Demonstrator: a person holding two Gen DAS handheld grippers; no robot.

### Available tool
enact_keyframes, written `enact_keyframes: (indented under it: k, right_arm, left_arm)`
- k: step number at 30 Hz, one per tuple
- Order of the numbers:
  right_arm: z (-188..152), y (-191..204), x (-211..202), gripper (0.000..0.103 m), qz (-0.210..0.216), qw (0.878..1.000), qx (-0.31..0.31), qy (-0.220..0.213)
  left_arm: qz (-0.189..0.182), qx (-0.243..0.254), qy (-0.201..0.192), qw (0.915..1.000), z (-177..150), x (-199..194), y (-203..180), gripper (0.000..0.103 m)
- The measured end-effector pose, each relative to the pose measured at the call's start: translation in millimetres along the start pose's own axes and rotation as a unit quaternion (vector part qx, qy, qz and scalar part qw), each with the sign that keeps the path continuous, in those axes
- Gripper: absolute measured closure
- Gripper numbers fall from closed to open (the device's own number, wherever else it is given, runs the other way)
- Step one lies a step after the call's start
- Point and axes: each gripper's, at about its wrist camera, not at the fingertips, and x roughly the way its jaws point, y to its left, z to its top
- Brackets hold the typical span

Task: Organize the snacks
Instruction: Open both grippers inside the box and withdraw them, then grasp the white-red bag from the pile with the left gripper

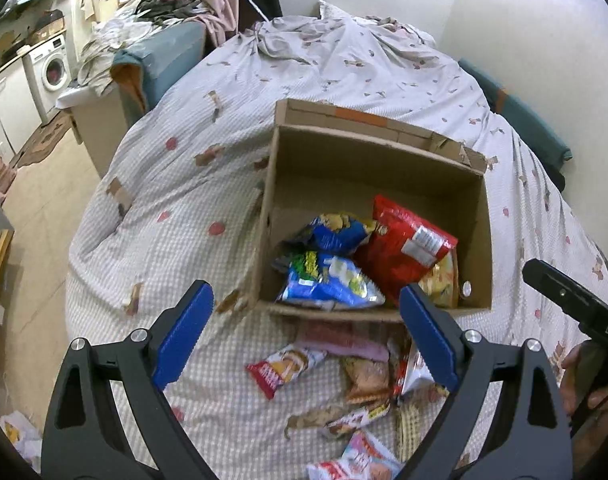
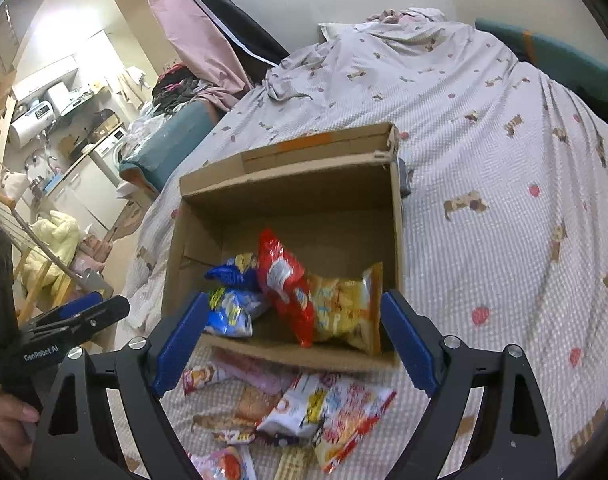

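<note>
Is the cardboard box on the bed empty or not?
Not empty. The cardboard box holds a red bag, blue bags and a yellow one.

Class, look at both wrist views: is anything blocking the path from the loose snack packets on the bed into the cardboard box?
Only the cardboard box's near wall stands between the loose packets on the bed and the box interior; packets must be lifted over it. The top is open, and both open grippers, left gripper and right gripper, hold nothing.

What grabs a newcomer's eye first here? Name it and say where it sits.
The open cardboard box in the middle of the bed stands out, with a bright red snack bag leaning among blue bags and a yellow one inside. Next, the loose snack packets scattered on the bedspread just in front of the box, between the wide-open right tongs.
</note>
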Motion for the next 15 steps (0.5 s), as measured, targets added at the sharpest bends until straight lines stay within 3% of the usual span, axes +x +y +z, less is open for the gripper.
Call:
enact_keyframes:
  k: [15]
  right_arm:
    - [-57.9,-4.1,-27.7,0.013,-0.007,0.998,0.037,0.040]
  left_arm:
    - [0.006,-0.035,0.051,0.9981,-61.1,-18.9,21.7,0.011]
